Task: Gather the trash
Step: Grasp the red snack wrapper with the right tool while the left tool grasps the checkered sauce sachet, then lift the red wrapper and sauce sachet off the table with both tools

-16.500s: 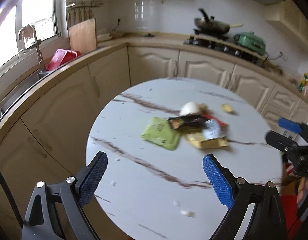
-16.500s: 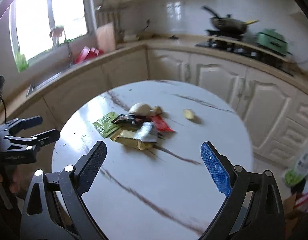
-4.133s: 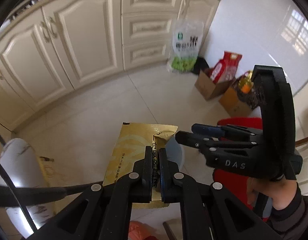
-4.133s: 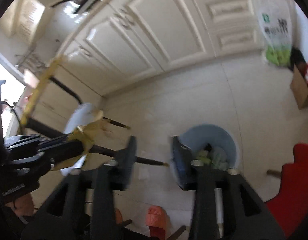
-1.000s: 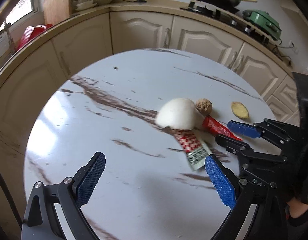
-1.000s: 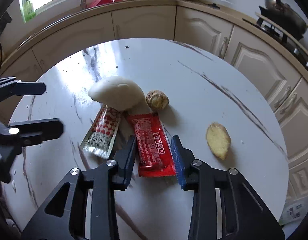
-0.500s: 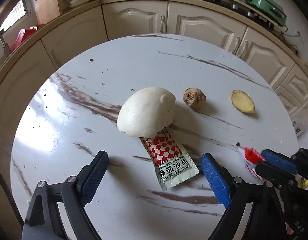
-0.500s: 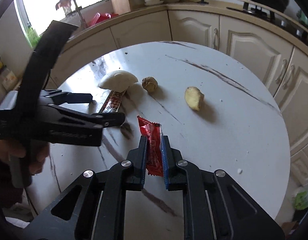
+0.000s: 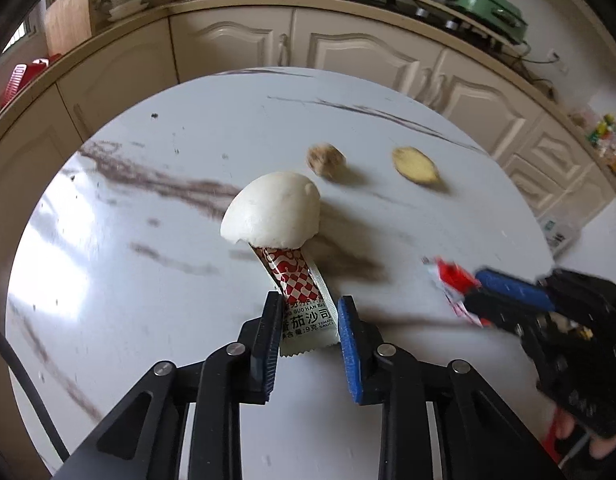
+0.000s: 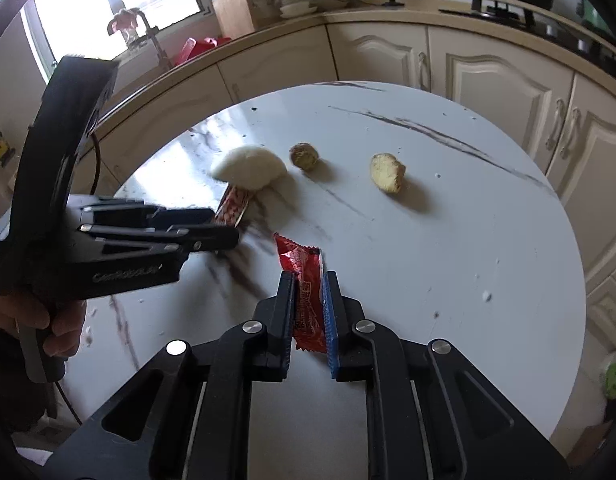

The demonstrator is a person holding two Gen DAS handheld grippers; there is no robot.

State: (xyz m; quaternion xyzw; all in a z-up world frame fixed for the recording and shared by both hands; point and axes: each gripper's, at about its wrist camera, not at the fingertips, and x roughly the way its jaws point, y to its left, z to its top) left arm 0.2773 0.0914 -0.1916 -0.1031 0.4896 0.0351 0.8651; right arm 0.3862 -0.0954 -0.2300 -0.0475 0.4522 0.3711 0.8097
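Observation:
A red-and-white checked ketchup sachet (image 9: 296, 284) lies flat on the round marble table (image 9: 128, 320), its far end tucked under a white bun half (image 9: 274, 210). My left gripper (image 9: 306, 320) straddles the sachet's near end; its jaws are closing, the pads stand at the sachet's edges and the sachet is not crumpled. My right gripper (image 10: 310, 304) is shut on a red snack wrapper (image 10: 300, 260), held just above the table. In the left wrist view that right gripper (image 9: 504, 292) and the wrapper (image 9: 452, 276) are at the right, blurred.
A brown lump (image 9: 326, 158) and a yellow ginger slice (image 9: 414, 168) lie beyond the bun. Cream kitchen cabinets (image 9: 348, 52) curve behind the table, with a stove and a green pot (image 9: 484, 4) on the counter. A hand (image 10: 64, 332) holds the left gripper's handle.
The left gripper's jaws have come in from wide apart to flank the ketchup sachet, and it has moved closer and lower. The right gripper has lifted the red wrapper off the table and drawn it back.

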